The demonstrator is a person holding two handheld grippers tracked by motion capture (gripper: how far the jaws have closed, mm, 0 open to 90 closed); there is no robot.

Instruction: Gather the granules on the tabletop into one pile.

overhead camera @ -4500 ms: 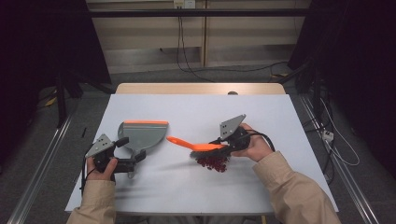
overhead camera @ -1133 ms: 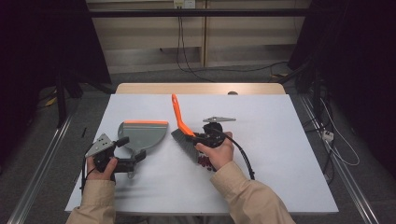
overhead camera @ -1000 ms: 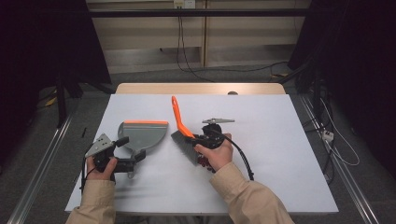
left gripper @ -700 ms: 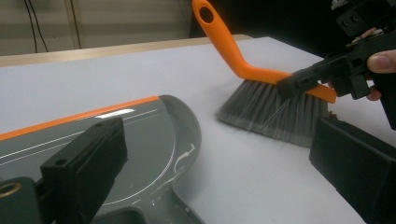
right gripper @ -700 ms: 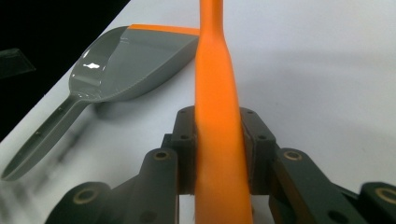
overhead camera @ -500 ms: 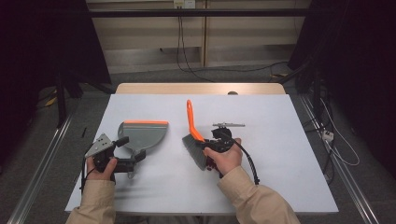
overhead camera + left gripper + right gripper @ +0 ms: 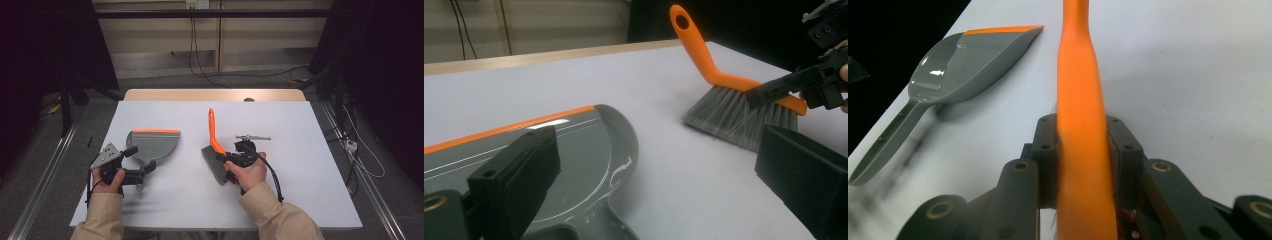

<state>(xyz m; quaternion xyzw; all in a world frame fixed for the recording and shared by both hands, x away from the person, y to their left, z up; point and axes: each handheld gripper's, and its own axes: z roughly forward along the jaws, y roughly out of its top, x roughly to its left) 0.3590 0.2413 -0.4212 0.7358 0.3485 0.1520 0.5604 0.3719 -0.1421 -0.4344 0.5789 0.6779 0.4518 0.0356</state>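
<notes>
Plainly, brush [image 7: 216,150] and dustpan [image 7: 152,144] bear no readable writing.

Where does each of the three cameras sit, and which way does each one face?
High view: above the person's side, facing forward and down on the white table; both forearms, left gripper and right gripper show.
Left gripper view: rides the left gripper, looking across the grey dustpan between its own black jaws toward the orange brush.
Right gripper view: rides the right gripper, looking along the brush handle clamped in its jaws.
All three share the dustpan and brush.
</notes>
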